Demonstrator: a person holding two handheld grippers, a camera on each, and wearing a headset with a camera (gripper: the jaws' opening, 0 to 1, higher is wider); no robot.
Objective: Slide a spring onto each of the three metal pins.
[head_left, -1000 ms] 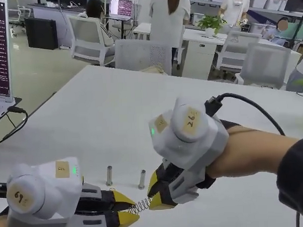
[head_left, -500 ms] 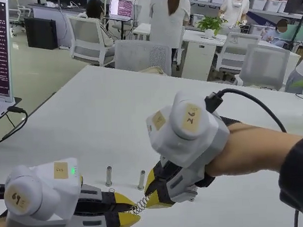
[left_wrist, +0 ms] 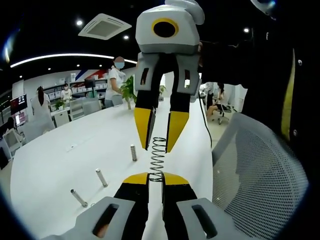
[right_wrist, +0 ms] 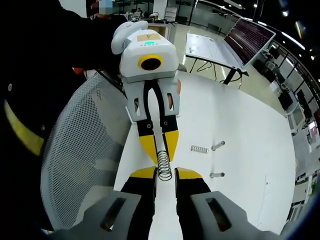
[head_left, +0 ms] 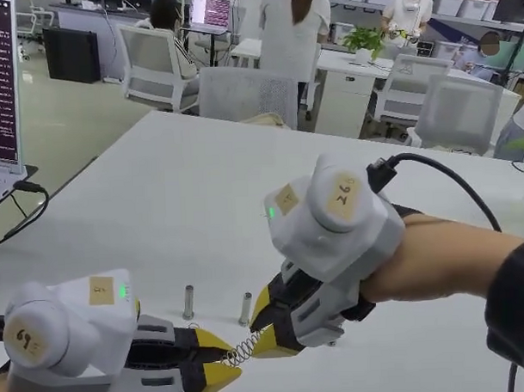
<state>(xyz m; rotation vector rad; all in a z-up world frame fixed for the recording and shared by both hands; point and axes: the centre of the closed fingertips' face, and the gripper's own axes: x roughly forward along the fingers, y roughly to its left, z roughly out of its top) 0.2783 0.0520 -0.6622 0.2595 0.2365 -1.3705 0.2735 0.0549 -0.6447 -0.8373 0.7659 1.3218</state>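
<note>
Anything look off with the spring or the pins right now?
One spring is pinched at both ends, by the left claw and the right claw, held in mid-air and on no pin. All three pins stand bare; a second spring lies flat beside one.

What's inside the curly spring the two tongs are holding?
Nothing seen: white table shows through the spring, and the pins stand aside. The spring's tips are tucked between the left tongs and right tongs, partly covered.
</note>
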